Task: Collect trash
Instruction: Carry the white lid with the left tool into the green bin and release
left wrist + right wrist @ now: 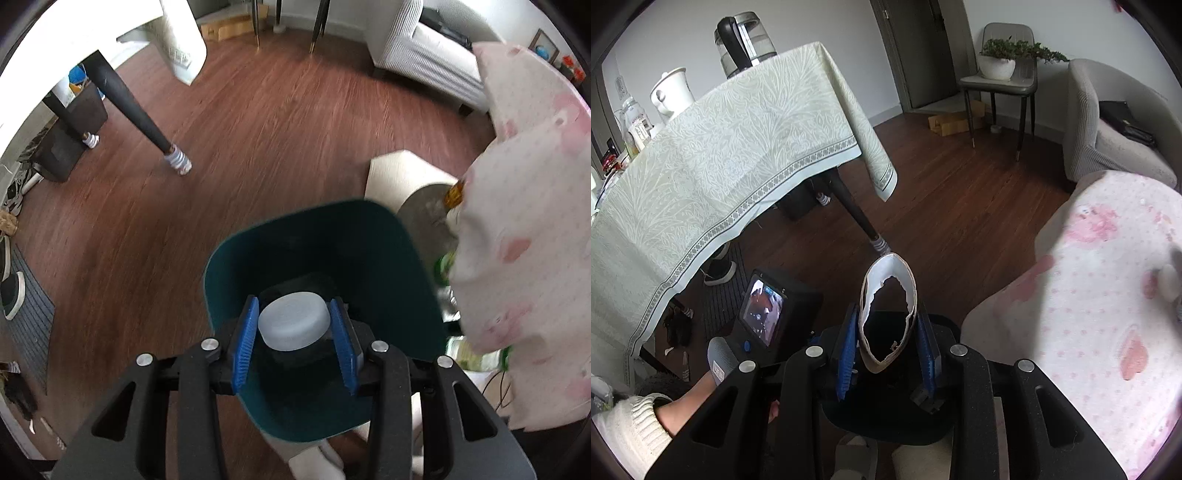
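Note:
In the left wrist view my left gripper is shut on a translucent white round plastic lid, its blue pads pressing both sides. It hangs right over the mouth of a dark teal bin, with a black object showing beneath the lid. In the right wrist view my right gripper is shut on a squashed, torn cardboard tube that stands up between the pads. A dark shape lies under those fingers. To the left a hand in a cream sleeve holds the left gripper's body with its small screen.
A pink dotted cloth bulges close on the right, with bottles beside it. A clothed table with a kettle stands left, its dark leg on the wood floor. A grey sofa and a chair stand behind.

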The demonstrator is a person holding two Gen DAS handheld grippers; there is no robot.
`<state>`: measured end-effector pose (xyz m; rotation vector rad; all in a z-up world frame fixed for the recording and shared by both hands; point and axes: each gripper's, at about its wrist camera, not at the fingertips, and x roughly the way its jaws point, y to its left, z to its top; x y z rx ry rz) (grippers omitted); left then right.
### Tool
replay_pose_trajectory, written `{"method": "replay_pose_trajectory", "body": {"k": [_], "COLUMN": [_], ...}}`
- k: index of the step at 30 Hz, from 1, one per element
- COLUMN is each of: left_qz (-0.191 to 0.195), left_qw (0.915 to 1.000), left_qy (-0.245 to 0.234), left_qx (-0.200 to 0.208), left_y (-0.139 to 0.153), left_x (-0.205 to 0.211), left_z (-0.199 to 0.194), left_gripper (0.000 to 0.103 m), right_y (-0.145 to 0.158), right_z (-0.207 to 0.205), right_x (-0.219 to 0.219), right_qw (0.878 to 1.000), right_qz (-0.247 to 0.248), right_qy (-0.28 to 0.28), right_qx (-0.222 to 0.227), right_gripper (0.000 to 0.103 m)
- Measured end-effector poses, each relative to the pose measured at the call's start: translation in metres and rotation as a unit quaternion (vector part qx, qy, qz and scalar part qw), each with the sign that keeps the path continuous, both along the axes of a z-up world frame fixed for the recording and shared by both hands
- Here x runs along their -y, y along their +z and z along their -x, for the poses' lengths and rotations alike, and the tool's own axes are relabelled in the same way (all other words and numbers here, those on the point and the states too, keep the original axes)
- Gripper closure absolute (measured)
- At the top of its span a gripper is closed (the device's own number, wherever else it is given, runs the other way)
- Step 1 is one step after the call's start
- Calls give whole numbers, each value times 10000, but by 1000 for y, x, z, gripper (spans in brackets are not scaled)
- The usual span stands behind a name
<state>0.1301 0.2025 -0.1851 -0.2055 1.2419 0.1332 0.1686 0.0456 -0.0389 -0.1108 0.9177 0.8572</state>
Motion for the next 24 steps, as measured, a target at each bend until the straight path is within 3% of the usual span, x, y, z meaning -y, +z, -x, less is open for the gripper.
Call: {"method": "replay_pose_trajectory", "body": {"k": [5,10,15,24], "left_qz": [119,152,203,177], "left_qw": [9997,9993,9998,9966], "left_qy": [-11,-74,63,428], "left_qx": [-207,-344,-59,684], "left_y": [-15,-24,-9,44], "left_x": [-9,-13,-26,-52], "left_z": [5,9,14,25], "left_gripper": [60,47,43,33], "right_y": [-12,-25,-39,-72], "right_z": [-1,-3,-6,-11], "right_x": [-12,-24,-34,-51], "right_qw": [9998,9991,9982,9945], "right_qz": [88,238,384,706], "right_qy": [62,126,133,216], "right_qx": [-157,-320,-440,-748], "right_gripper": [73,73,73,73]}}
